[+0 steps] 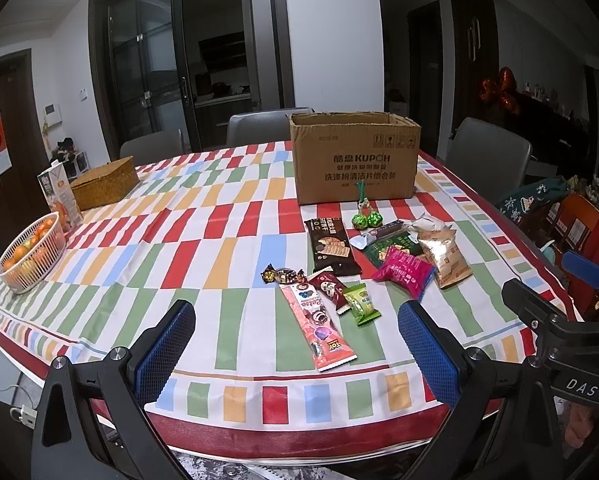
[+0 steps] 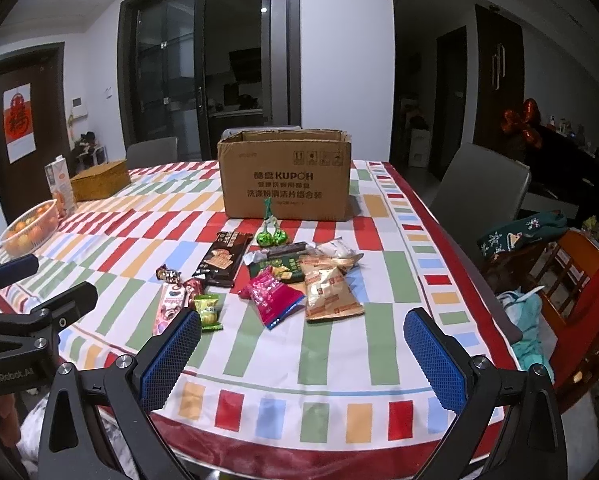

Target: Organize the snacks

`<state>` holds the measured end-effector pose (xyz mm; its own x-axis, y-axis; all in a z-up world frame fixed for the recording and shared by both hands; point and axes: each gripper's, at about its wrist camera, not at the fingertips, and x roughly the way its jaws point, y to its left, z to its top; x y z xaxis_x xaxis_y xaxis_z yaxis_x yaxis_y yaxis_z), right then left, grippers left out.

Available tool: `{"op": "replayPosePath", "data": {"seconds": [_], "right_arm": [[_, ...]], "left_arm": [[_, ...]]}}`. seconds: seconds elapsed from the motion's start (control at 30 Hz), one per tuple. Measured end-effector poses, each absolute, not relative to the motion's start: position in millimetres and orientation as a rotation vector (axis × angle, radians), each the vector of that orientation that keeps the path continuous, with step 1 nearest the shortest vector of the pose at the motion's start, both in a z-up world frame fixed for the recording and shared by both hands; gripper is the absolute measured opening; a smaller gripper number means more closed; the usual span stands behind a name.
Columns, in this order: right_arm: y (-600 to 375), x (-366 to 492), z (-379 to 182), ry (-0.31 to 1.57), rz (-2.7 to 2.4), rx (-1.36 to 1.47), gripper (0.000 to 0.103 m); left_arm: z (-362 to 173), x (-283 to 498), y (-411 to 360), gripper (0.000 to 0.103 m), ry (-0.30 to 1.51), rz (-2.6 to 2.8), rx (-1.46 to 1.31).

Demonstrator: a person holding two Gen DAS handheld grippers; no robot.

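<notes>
Left wrist view: both my grippers, left gripper (image 1: 295, 344) and right gripper (image 2: 301, 354), hover with fingers apart, since the snacks (image 1: 331, 280) lie loose before the open cardboard box (image 1: 353, 160).

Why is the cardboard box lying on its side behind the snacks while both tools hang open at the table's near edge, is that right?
Not quite: the cardboard box stands upright with its top open, as the right wrist view shows. The rest holds: it sits behind the snacks, and the left tool and right tool hang open at the table's near edge.

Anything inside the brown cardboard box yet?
Cannot tell: the brown cardboard box is open-topped, but only its far inner wall shows; its front wall hides the bottom. Snack packets, like the pink packet, lie on the tablecloth.
</notes>
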<state>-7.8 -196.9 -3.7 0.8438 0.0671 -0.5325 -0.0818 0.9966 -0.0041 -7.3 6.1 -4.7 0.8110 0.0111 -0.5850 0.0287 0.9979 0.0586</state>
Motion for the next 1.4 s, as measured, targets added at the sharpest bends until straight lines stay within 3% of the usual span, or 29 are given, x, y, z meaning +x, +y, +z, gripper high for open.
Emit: {"op": "replayPosePath", "data": {"seconds": [0.47,0.77,1.2,1.4], "right_arm": [[-190.5,25.7,-33.2,0.64,0.144,-0.084,0.102],[-175.9,60.7,-48.0,0.674,0.184,-0.19,0.096],[-157.9,107.3,-75.7,0.766,0.268,-0.302,0.076],[-155.2,120.2,-83.6,0.79,0.286,-0.317,0.07]], "left_arm": [[-24.1,30.6,1.2,0.103,0.72,-0.009,0.068],[-43.7,65.6,-2.5,0.089,0.805,0.004,0.069],[-81.5,111.7,-1.8,0.064,0.95,-0.014,0.027],[-91.9,123.9,0.3,0.06,0.977,-0.003,0.01]]}}
